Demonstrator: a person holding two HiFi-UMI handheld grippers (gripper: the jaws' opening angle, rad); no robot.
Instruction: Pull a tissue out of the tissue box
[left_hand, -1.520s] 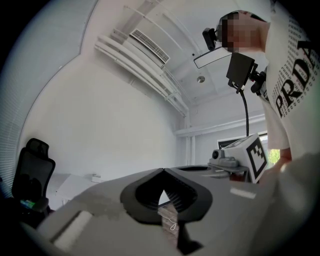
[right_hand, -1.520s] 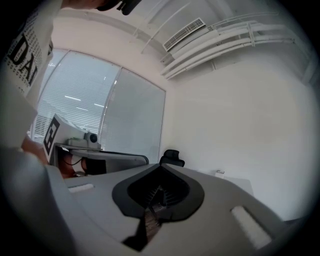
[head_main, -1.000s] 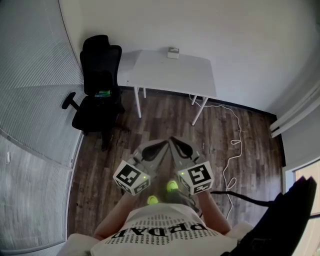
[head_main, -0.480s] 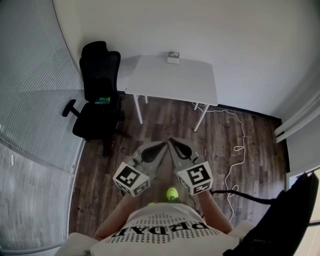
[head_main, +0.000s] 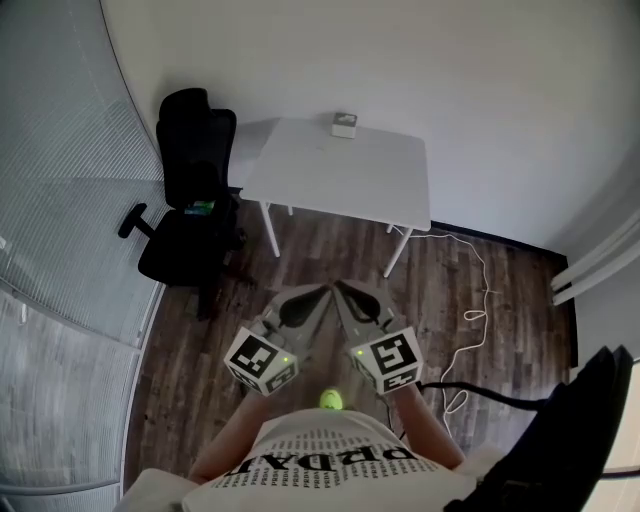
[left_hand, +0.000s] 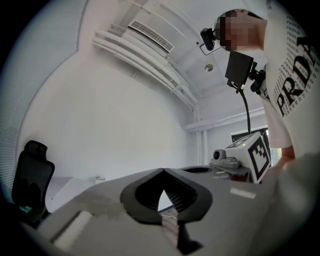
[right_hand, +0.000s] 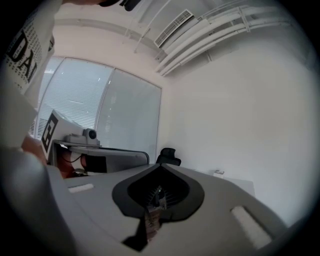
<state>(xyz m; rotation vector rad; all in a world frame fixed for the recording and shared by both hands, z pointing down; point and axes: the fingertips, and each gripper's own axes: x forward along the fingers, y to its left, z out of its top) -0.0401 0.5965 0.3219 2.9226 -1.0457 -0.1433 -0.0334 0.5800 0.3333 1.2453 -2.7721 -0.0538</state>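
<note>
2 grippers are held out level in front of the person, side by side over the dark wood floor (head_main: 330, 235) and well short of the white table (head_main: 340, 175). The left gripper (head_main: 318, 292) has its jaws pressed together, the tips meeting with nothing caught between them. The right gripper (head_main: 345, 290) is closed the same way and is just as empty. Their noses lean toward each other and sit just beside one another, while the 2 marker cubes (head_main: 262, 360) at the back ends stand apart.

The tissue box (head_main: 345, 125) stands at the far edge of the table, close to the wall. From here it is only a small pale block, so I take it for the box rather than see it clearly, and no tissue can be made out. Neither gripper is near it.

1 black office chair (head_main: 195, 195) stands just left of the table, against the blind-covered glass wall (head_main: 70, 200). A white cable (head_main: 470, 300) trails across the floor to the right of the table legs.
</note>
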